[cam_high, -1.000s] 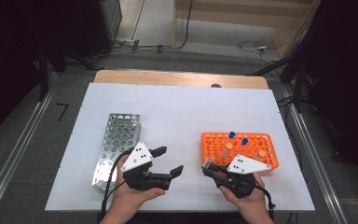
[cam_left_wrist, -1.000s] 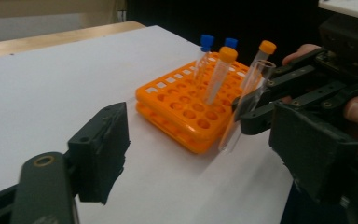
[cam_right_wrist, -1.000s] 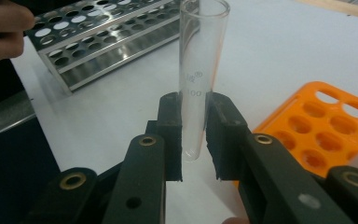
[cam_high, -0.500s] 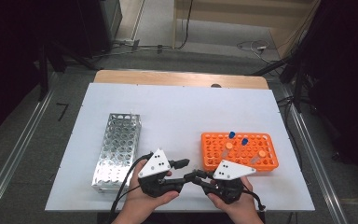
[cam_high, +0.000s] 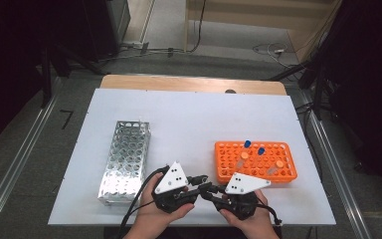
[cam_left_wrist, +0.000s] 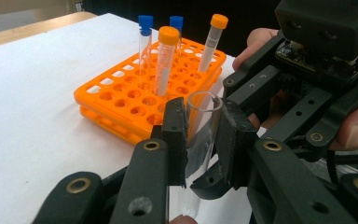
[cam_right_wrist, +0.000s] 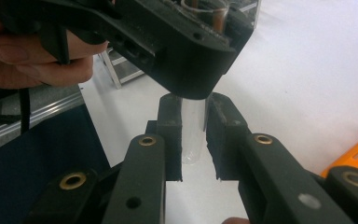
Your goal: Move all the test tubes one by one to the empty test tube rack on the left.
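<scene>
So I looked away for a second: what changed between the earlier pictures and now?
The left gripper swung toward the right gripper and its jaws have just been closing, now clamped on the clear tube that the right one holds. The orange rack and metal rack stayed put.

High view overhead, far; both tool views close, facing, sharing clear tube (cam_left_wrist: pixel 204 122).

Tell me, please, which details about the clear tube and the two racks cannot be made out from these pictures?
- Clear tube: in the left gripper view, the jaws cover its middle and lower part; its bottom is hidden.
- Clear tube in the high view: too small, lost between both grippers.
- Orange rack: the right gripper blocks its far end.
- Metal rack: hole contents too small to judge.
</scene>
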Available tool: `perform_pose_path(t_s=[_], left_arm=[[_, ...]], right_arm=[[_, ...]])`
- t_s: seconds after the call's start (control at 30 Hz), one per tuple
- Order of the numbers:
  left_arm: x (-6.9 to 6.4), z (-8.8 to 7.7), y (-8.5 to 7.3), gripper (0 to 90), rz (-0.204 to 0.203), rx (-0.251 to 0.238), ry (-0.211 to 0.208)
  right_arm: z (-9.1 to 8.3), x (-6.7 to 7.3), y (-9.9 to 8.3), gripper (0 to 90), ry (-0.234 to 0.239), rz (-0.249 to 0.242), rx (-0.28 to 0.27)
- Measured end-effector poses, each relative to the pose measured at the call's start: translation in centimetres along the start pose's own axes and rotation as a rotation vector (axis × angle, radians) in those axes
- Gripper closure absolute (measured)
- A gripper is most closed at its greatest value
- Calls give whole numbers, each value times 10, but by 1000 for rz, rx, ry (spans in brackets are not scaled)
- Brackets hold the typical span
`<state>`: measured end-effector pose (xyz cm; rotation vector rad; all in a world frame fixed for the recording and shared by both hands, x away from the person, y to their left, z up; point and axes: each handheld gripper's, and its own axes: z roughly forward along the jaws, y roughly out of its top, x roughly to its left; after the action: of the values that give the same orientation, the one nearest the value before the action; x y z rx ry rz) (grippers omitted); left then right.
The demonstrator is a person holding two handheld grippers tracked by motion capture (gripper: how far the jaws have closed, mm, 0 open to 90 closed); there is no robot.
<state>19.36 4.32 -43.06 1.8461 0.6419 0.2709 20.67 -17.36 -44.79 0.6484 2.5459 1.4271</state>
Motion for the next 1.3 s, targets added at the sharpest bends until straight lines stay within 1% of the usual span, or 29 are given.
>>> perform_pose_path(t_s=[0.1, 0.17, 0.27, 0.37, 0.5, 0.77, 0.97, 1.07, 1.3], left_arm=[[1, 0, 0, 759, -2, -6, 0], [1, -1, 1, 759, 1, -8, 4], [3, -3, 2, 759, -8, -13, 7], [7, -7, 4, 760, -13, -26, 20], [13, -14, 6, 760, -12, -30, 46], [25, -28, 9, 760, -30, -57, 91], [35, -41, 13, 760, -30, -74, 132], [41, -48, 14, 760, -31, -81, 161], [58, -64, 18, 760, -44, -107, 223]], right_arm=[[0, 0, 0, 732, 2, 4, -4], [0, -1, 0, 709, 10, 9, -8], [-2, -2, -1, 615, 26, 5, -15], [-5, -3, -1, 518, 36, 10, -33], [-11, -7, -2, 433, 34, 26, -54], [-23, -18, -8, 285, 21, 55, -78], [-30, -23, -12, 198, 0, 52, -93], [-33, -27, -16, 152, 2, 61, -93], [-43, -33, -22, 112, -15, 76, -98]])
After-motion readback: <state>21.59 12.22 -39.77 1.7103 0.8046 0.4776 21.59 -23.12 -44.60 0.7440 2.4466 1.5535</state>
